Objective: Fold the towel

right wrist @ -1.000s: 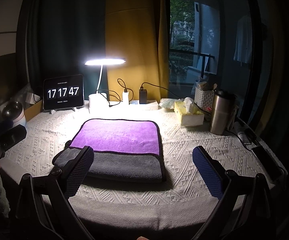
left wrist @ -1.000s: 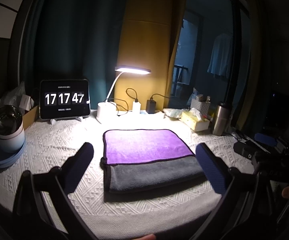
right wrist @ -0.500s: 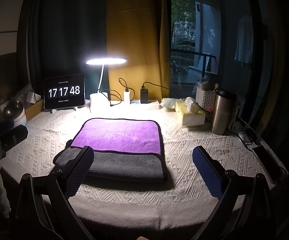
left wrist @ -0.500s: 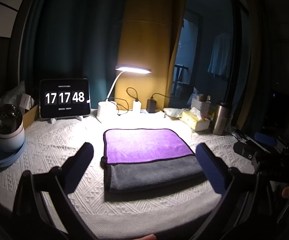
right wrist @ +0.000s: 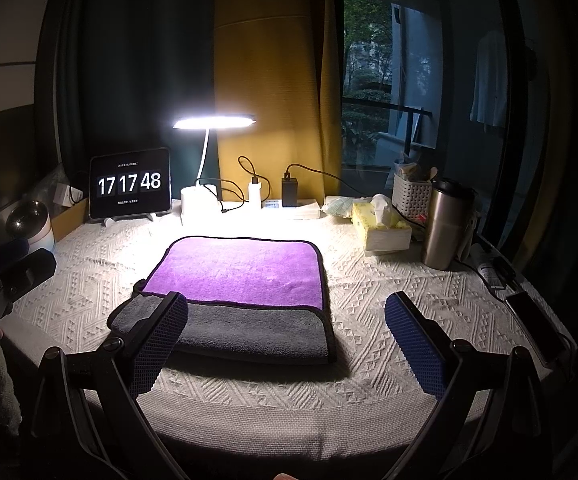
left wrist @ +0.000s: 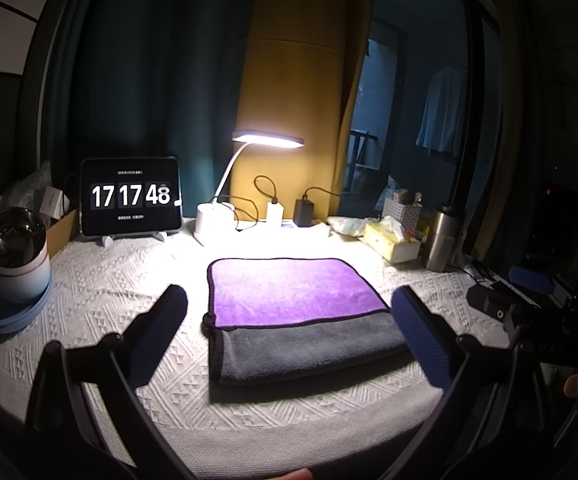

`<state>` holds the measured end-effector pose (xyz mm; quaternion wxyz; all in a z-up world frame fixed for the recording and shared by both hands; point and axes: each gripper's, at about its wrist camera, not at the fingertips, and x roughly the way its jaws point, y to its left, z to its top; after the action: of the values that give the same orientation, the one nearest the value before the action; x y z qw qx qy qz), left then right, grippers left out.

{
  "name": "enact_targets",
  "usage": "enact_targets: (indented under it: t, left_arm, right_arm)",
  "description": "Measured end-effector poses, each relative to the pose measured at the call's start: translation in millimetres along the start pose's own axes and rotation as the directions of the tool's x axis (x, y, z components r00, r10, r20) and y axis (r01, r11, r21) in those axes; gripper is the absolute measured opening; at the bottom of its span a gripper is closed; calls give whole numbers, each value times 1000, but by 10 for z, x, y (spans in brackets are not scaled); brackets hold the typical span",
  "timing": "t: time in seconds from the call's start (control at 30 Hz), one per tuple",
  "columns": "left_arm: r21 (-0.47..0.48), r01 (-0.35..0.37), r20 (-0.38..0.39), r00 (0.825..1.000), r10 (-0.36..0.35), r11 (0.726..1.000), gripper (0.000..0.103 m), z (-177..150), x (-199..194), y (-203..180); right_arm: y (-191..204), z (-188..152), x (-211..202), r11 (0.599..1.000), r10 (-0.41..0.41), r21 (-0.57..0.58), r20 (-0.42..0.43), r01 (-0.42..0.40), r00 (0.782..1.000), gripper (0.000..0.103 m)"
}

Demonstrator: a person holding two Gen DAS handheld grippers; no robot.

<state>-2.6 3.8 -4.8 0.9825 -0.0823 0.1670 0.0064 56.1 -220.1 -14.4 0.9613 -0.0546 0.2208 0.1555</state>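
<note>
A folded towel [left wrist: 289,296] lies flat in the middle of the table, purple on top with a grey band along its near edge; it also shows in the right wrist view [right wrist: 237,272]. My left gripper [left wrist: 289,328] is open and empty, held above the table's near edge with the towel's grey band between its fingers in view. My right gripper [right wrist: 287,332] is open and empty, held back from the towel's near right corner. The right gripper also shows at the right in the left wrist view [left wrist: 529,304], and the left gripper at the left in the right wrist view [right wrist: 13,268].
A lit desk lamp [right wrist: 209,148], a tablet clock [right wrist: 131,186], chargers and cables stand at the back. A tissue box [right wrist: 381,228], steel tumbler [right wrist: 447,224] and basket stand at the back right, a phone [right wrist: 537,324] at the right edge. A round device [left wrist: 15,252] stands left.
Both grippers stay nearly still and open. The towel has not moved. The clock went from 17:17:47 to 17:17:48.
</note>
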Motion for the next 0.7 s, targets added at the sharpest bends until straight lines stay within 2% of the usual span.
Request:
enact_targets:
  t: [0.5,0.7]
  left_arm:
    - [-7,-5,-6,1000,5,1000,103,-14,26,4]
    - [-10,-6,-23,1000,6,1000,103,-35,107,14]
  right_arm:
    - [125,-24,30,1000,11,-3,-12,-11,1000,101]
    - [58,-33,122,1000,15,2,-29,-15,999,101]
